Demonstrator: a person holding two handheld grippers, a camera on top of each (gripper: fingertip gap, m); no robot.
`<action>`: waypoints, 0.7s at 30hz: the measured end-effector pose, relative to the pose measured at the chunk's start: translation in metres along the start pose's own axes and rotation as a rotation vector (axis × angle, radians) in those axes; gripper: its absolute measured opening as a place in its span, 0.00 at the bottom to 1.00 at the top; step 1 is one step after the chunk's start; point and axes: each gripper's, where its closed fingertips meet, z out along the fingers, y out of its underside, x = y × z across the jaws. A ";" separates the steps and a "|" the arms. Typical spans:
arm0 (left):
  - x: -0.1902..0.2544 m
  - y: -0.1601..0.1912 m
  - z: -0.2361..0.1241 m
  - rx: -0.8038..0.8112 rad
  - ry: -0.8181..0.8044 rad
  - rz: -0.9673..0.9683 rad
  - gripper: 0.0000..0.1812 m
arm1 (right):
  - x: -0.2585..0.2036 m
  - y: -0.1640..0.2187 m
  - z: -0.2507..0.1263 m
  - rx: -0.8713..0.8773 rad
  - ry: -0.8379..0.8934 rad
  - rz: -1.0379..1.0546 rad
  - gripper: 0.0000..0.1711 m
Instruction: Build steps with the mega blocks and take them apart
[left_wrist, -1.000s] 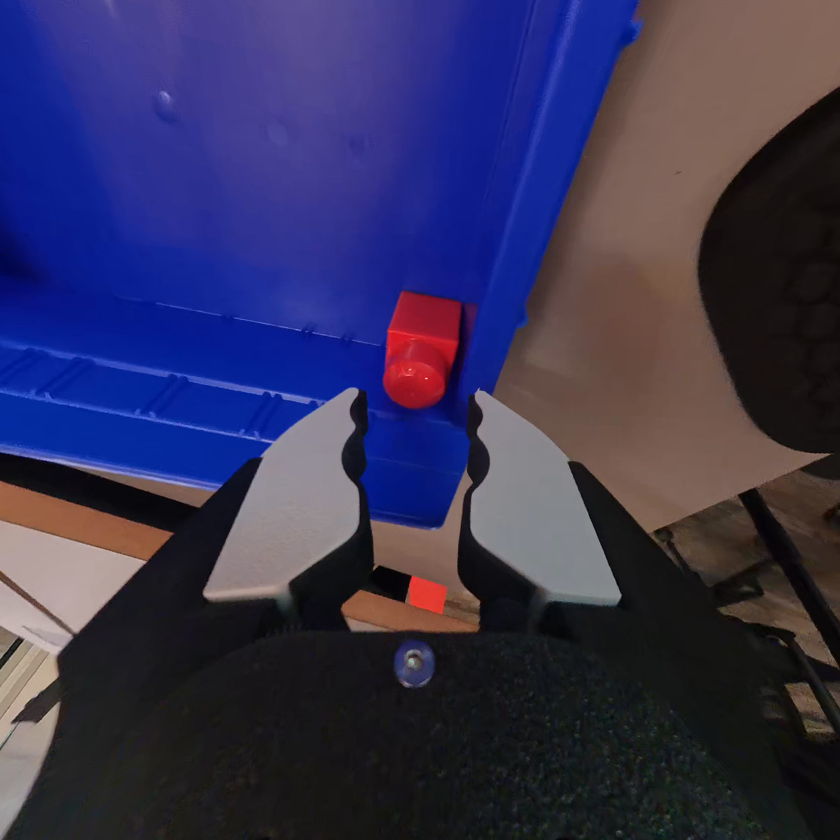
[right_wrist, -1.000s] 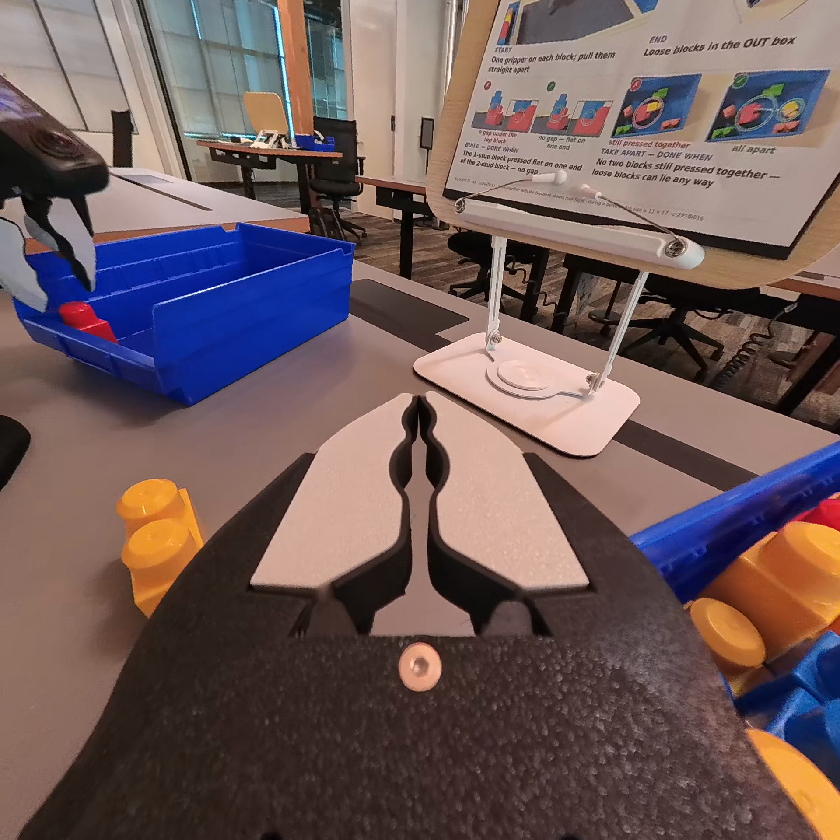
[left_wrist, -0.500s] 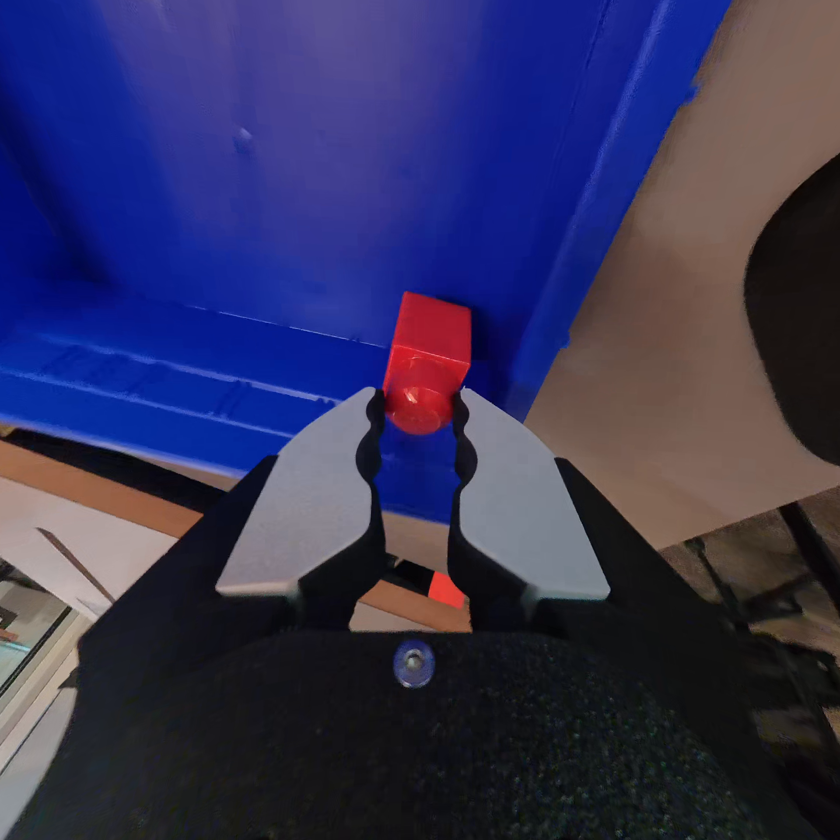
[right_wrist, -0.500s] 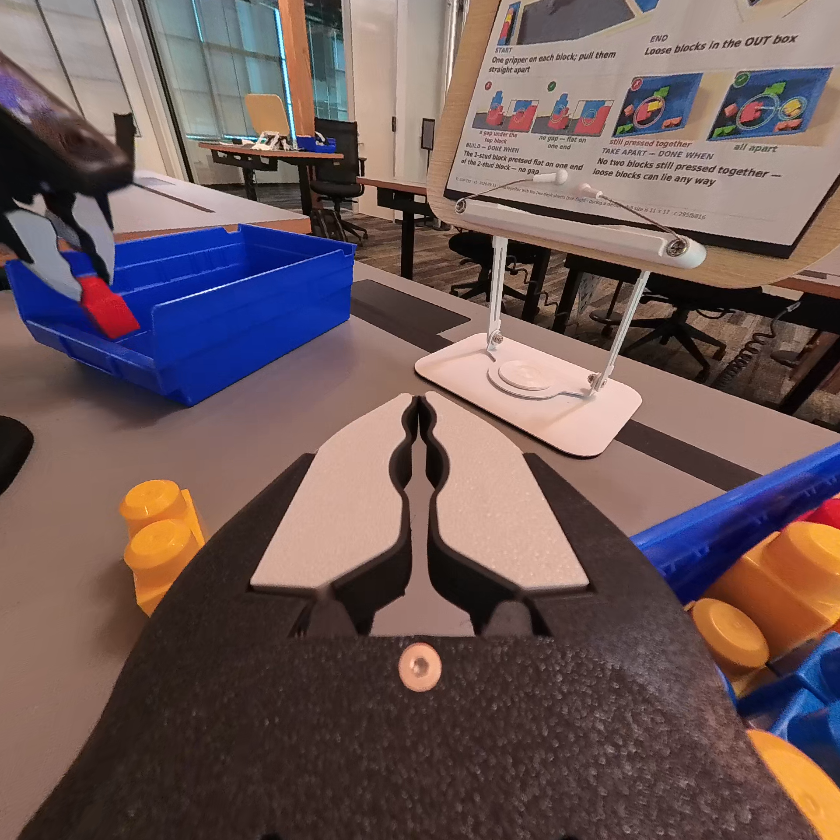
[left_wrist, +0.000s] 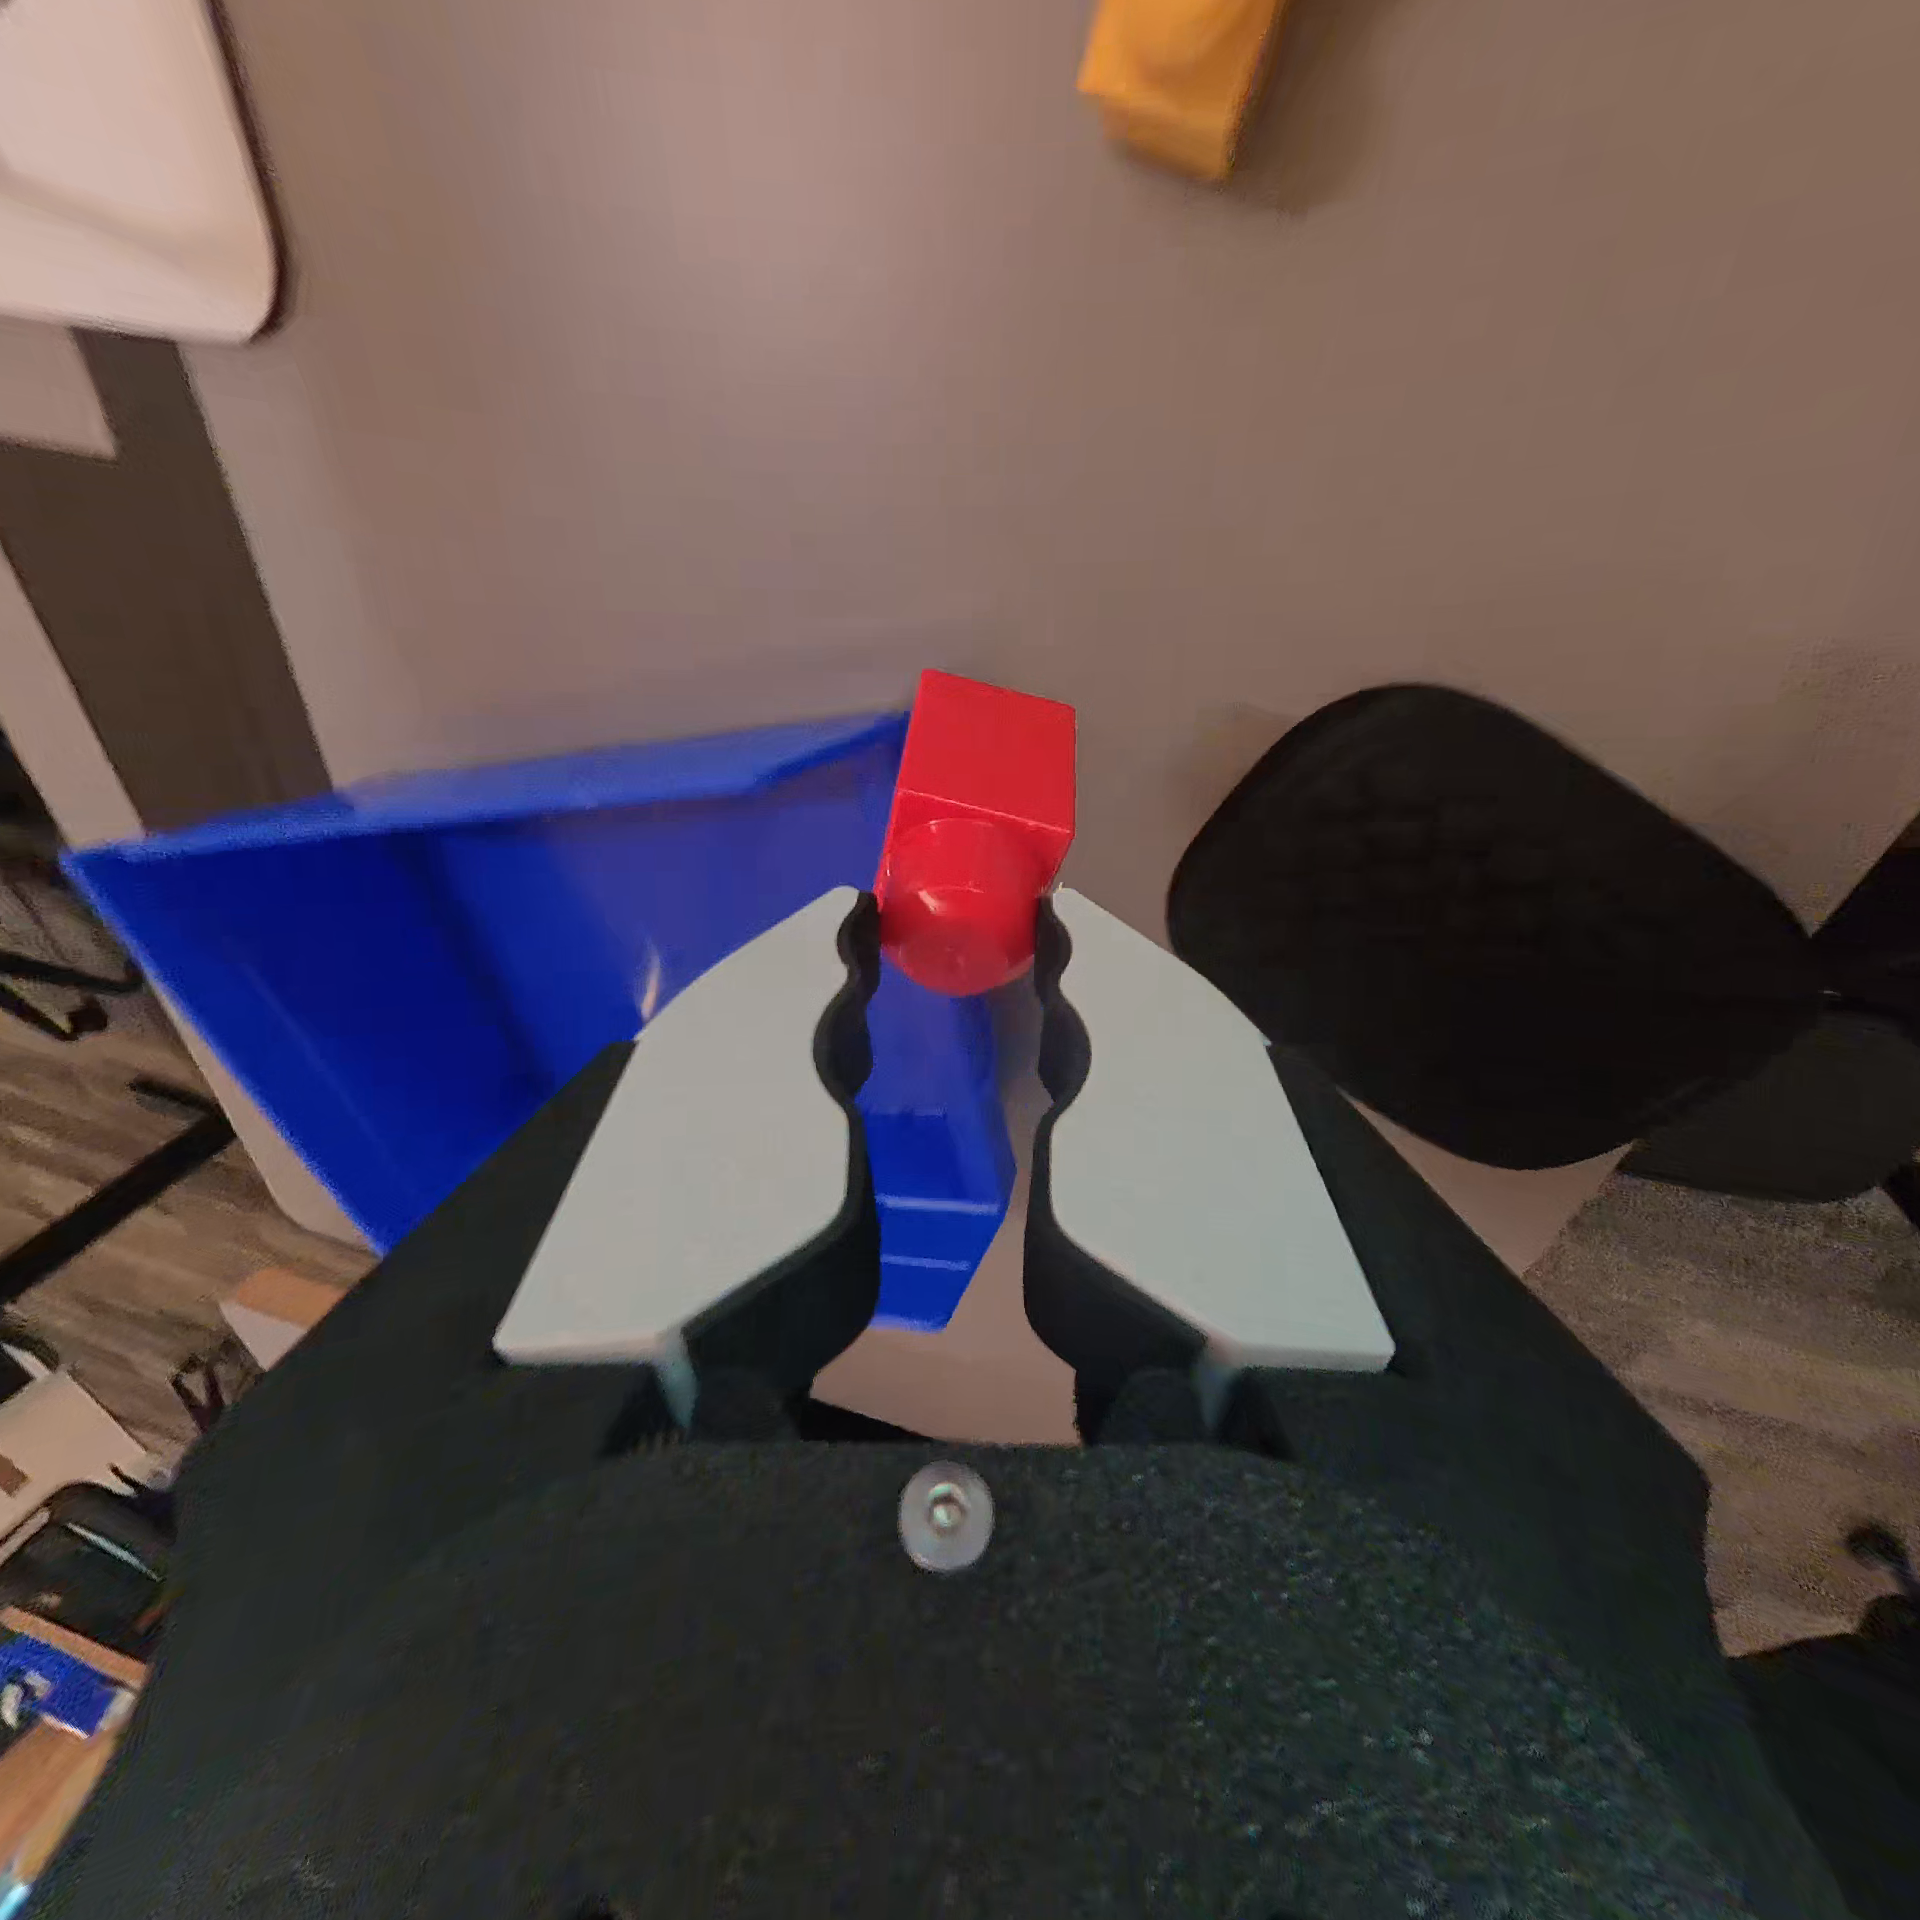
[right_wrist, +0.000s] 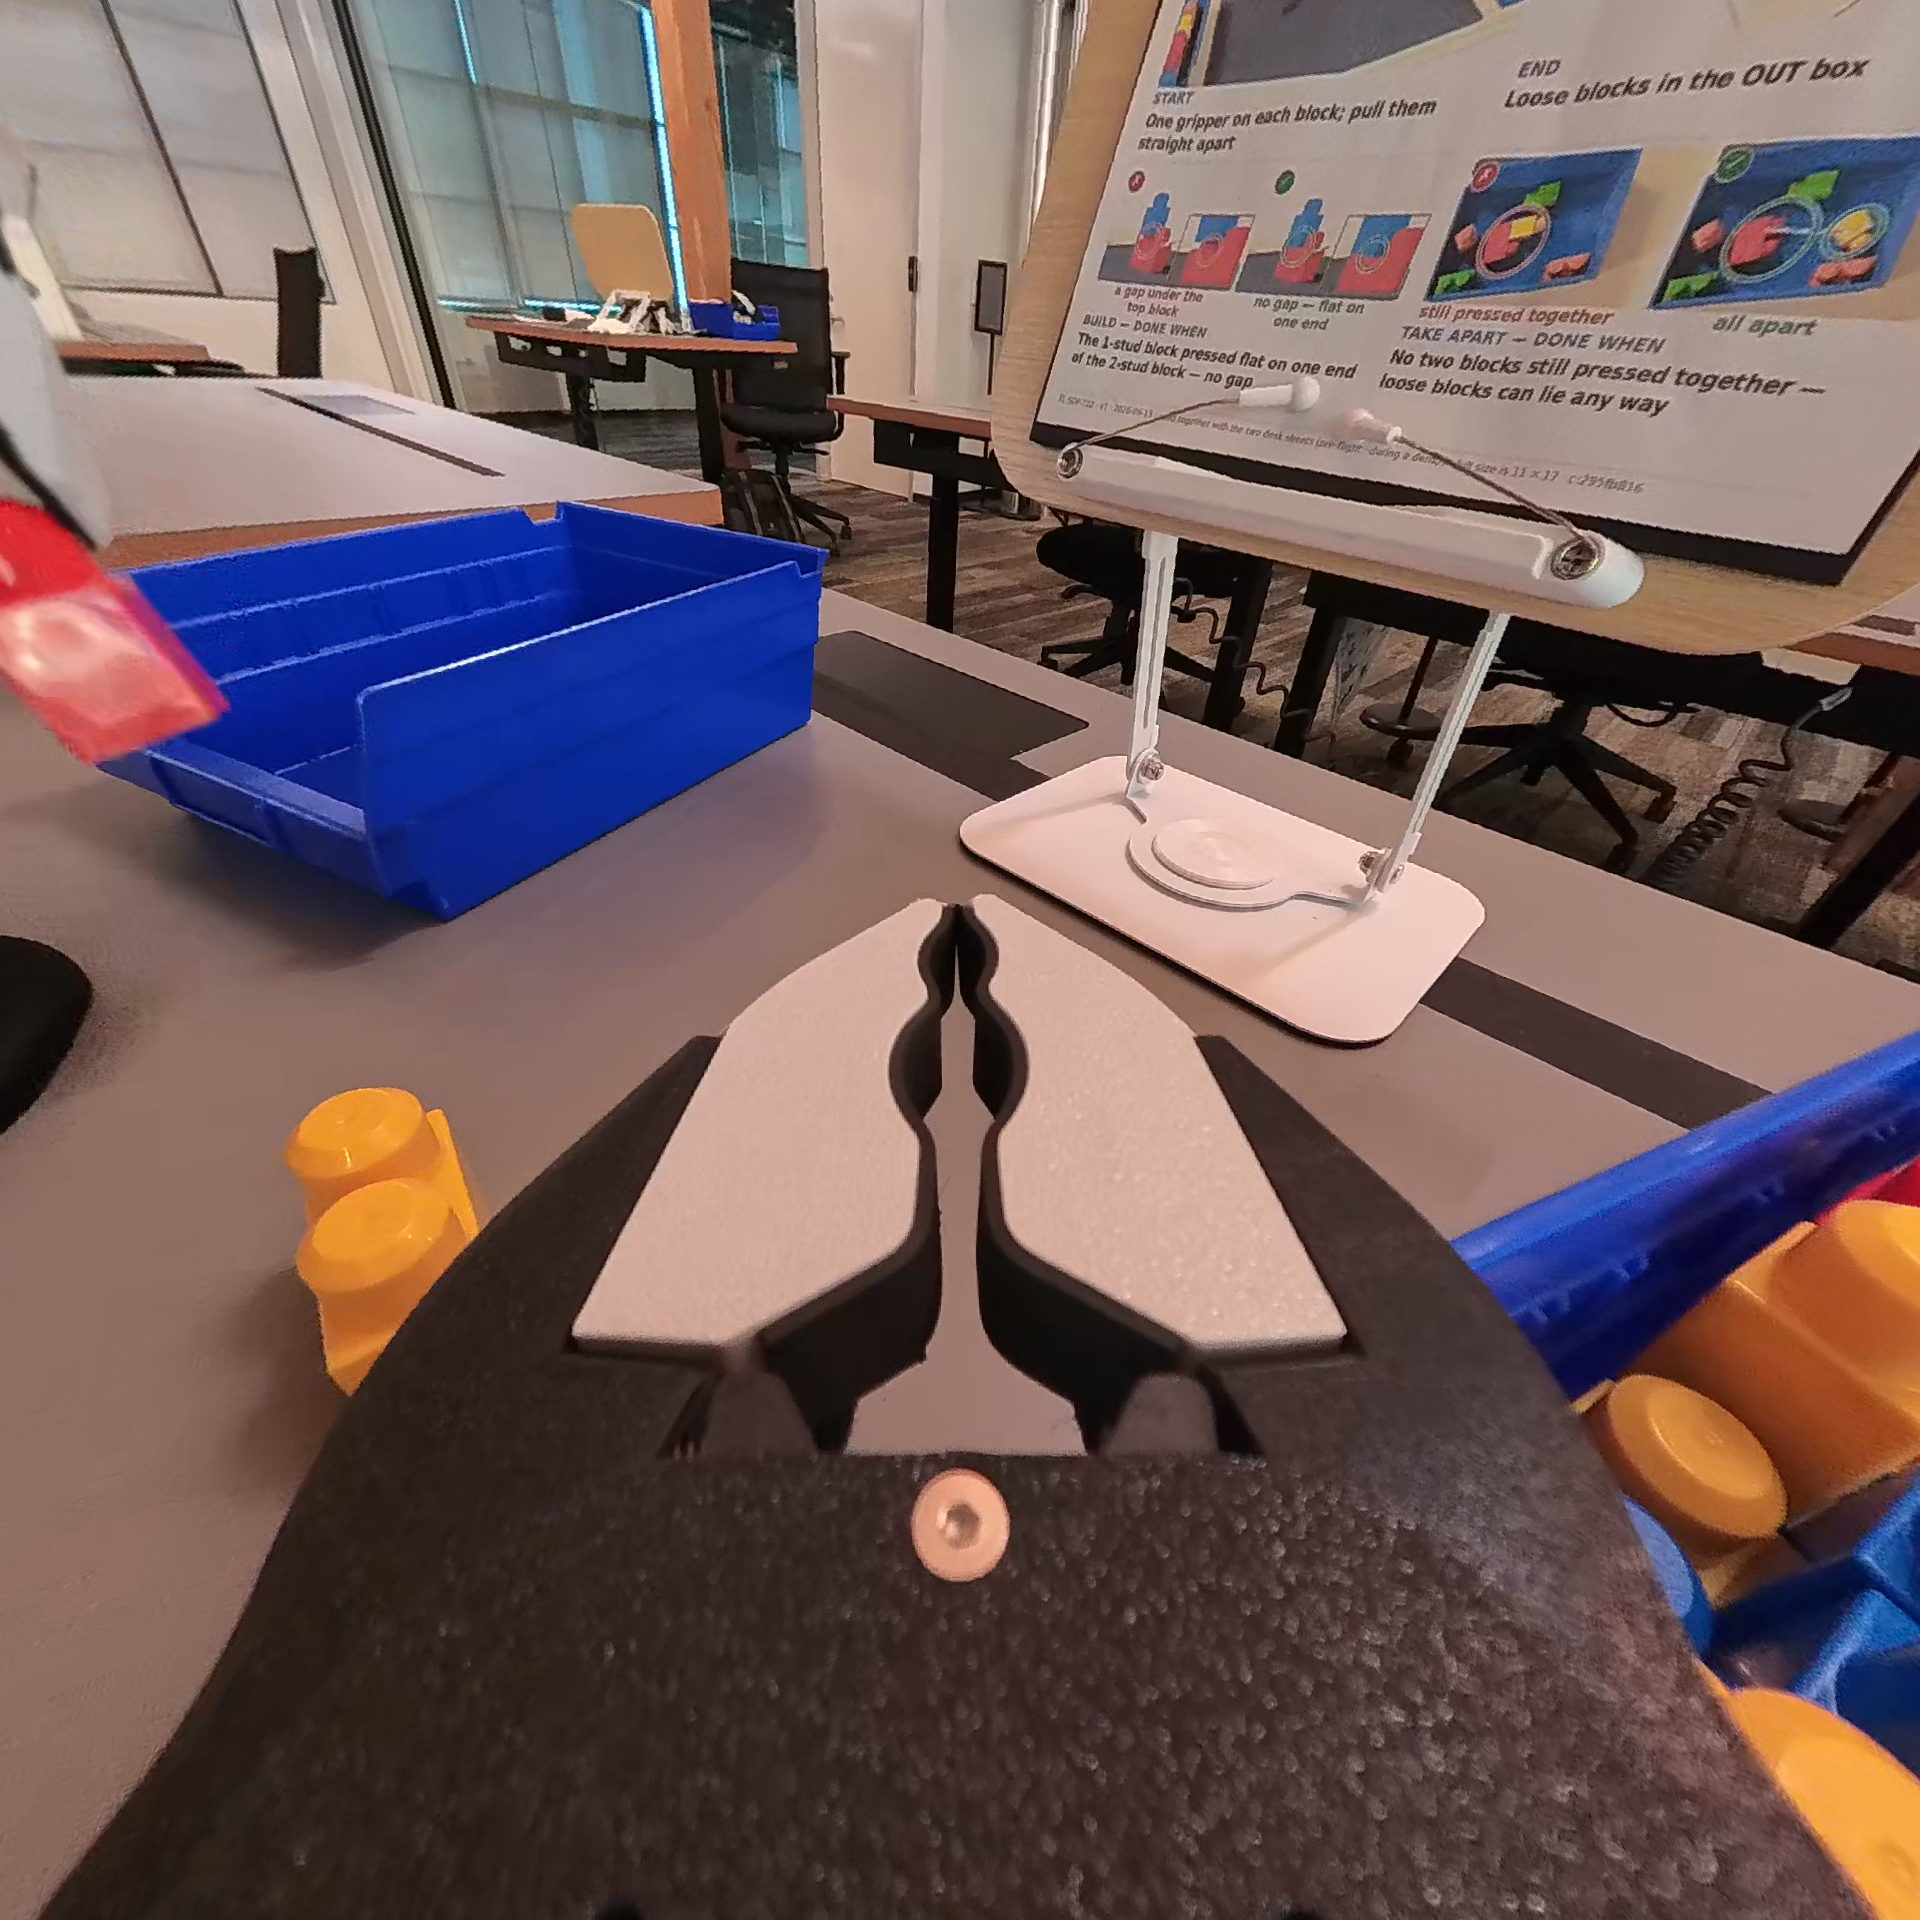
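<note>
grey table (right_wrist: 623, 987) | left tongs (left_wrist: 956, 925) pinch red block (left_wrist: 982, 790), blurred | right tongs (right_wrist: 954, 920) pressed together

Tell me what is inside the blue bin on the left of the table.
The blue bin shows only bare blue floor and a divider wall in the right wrist view. The red block is out of it, gripped in the left tongs. Its near-left corner is hidden behind that block.

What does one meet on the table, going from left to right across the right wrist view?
red block held in the air → blue bin → yellow block → white stand base → bin of blocks.
</note>
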 end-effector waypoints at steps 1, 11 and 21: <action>0.007 -0.010 0.005 -0.002 0.015 0.024 0.16 | 0.000 0.000 0.000 0.000 -0.001 0.000 0.00; 0.051 -0.067 0.070 -0.091 0.143 0.153 0.16 | -0.001 -0.001 0.000 0.000 -0.007 -0.007 0.00; 0.048 -0.081 0.091 -0.085 0.156 0.117 0.16 | -0.004 -0.001 0.000 -0.005 -0.024 -0.010 0.00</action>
